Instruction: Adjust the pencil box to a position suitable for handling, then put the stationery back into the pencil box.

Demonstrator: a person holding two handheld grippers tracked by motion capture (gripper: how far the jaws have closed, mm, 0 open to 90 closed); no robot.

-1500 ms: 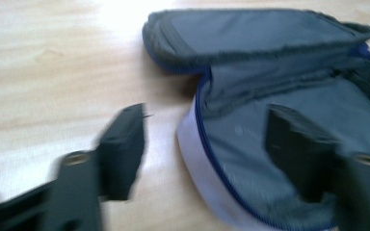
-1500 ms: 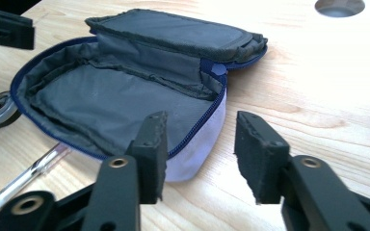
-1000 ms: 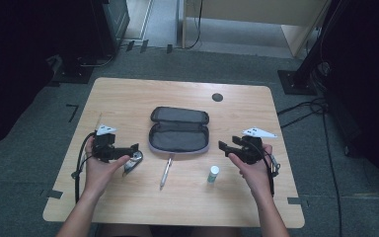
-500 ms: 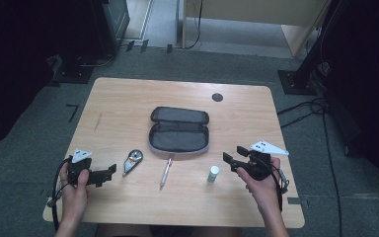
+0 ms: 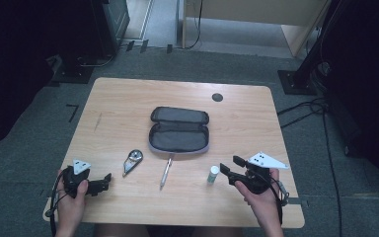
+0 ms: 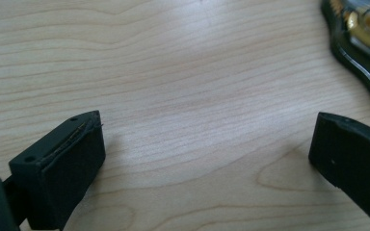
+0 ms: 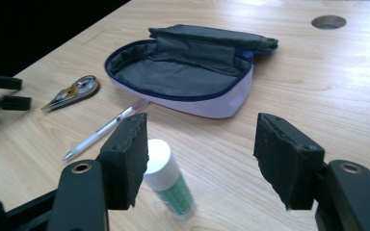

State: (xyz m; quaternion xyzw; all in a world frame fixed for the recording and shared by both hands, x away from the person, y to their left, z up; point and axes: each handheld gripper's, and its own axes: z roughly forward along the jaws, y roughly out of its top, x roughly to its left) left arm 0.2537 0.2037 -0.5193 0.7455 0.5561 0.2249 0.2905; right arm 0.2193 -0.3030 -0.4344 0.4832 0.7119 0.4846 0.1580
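Observation:
An open grey pencil case lies at the middle of the wooden table. In front of it lie a correction tape dispenser, a pen and a white-capped glue stick. My left gripper is open over bare wood near the front left corner. My right gripper is open just right of the glue stick. Its jaws have just closed a little with nothing between them.
A round cable hole sits near the table's far edge. Grey carpet, dark stands and cables surround the table. Both hands are close to the front edge.
My left gripper has drawn away from the correction tape, leftward and toward the front edge. My right gripper has also pulled back toward the front right of the table.

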